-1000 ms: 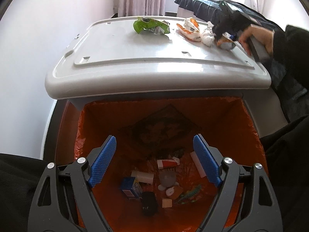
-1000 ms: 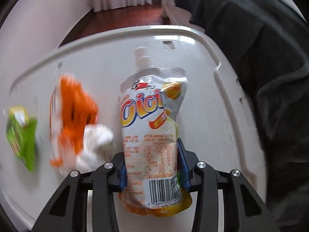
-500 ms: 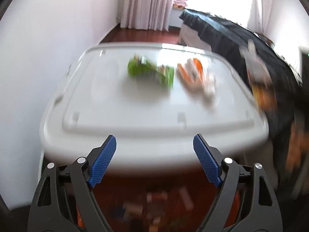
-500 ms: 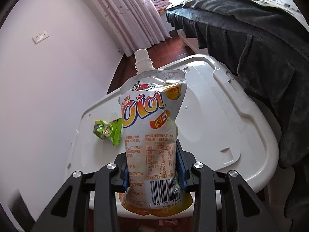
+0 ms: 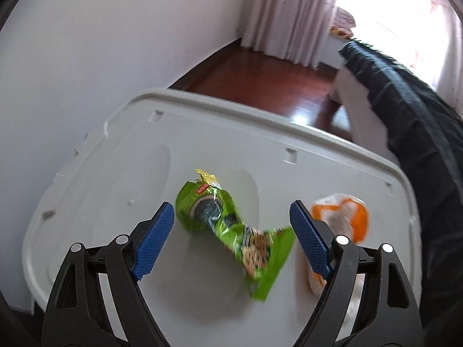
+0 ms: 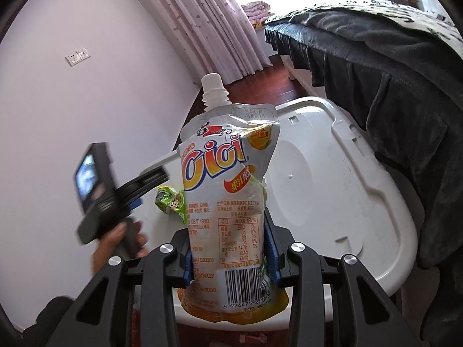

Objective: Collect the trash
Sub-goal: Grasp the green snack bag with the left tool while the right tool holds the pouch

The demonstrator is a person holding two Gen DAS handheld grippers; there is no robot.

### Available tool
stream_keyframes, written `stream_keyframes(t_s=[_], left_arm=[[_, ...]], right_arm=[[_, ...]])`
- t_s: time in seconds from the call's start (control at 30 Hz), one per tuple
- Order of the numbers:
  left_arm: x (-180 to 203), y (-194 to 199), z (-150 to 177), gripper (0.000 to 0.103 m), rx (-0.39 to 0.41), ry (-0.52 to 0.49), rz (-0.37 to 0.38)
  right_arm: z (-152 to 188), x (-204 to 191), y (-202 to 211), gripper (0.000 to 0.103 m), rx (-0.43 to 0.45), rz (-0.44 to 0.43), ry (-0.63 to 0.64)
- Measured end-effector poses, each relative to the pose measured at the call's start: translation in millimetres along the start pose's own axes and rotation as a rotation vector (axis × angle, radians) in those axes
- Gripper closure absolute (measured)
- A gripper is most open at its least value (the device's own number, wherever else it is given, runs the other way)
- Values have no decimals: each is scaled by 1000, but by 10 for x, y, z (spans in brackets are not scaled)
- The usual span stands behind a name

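A crumpled green snack wrapper (image 5: 231, 225) lies on the white bin lid (image 5: 144, 173). My left gripper (image 5: 231, 222) is open above it, with a blue pad on each side of the wrapper. An orange and white wrapper (image 5: 341, 217) lies to its right, partly behind the right finger. My right gripper (image 6: 228, 245) is shut on a silver and orange Cici drink pouch (image 6: 228, 188) and holds it upright above the near edge of the lid (image 6: 318, 173). The left gripper body (image 6: 115, 188) and the hand holding it show at the left of the right wrist view, over the green wrapper (image 6: 170, 201).
A bed with a dark blanket (image 6: 390, 72) stands close on the right of the lid. A white wall (image 5: 86, 43) is on the left. Dark wood floor (image 5: 260, 72) and curtains (image 5: 289, 8) lie beyond the lid.
My left gripper has risen from over the orange-lined bin and moved forward over the lid to the green wrapper. My right gripper has lifted the pouch off the lid and pulled back.
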State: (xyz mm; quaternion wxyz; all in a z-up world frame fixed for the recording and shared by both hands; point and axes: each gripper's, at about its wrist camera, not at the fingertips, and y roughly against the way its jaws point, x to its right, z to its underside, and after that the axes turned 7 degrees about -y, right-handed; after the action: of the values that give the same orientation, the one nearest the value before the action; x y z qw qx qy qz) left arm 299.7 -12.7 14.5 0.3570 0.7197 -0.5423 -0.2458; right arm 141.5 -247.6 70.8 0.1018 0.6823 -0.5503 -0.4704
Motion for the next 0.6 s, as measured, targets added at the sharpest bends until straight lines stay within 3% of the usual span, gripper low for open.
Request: stream_keyframes(t_s=[0.23,0.33,0.37,0.43,0.47,0.6], left_arm=[[91,-684,124,21,-146,11,-88],[83,-654,230,20,-65,-37,-78],[72,-641,238,26,-66,-45,-67],[47,-591,237,68,-48,-72,-69],[49,-592,239,79,-57,-107,-54],[-4,-525,288,81,-52,-166,-11]], right_arm=[[23,16,-105,65,-36,-11,-2],[25,-15,-156,65,-45,-12,8],[31,-24,-167,65,-48,-13,9],[42,-48,-193,65,-59,-20,6],[42,-51,-212,65,-62,-19,6],[47,-61,-285,65,-78,-21,0]])
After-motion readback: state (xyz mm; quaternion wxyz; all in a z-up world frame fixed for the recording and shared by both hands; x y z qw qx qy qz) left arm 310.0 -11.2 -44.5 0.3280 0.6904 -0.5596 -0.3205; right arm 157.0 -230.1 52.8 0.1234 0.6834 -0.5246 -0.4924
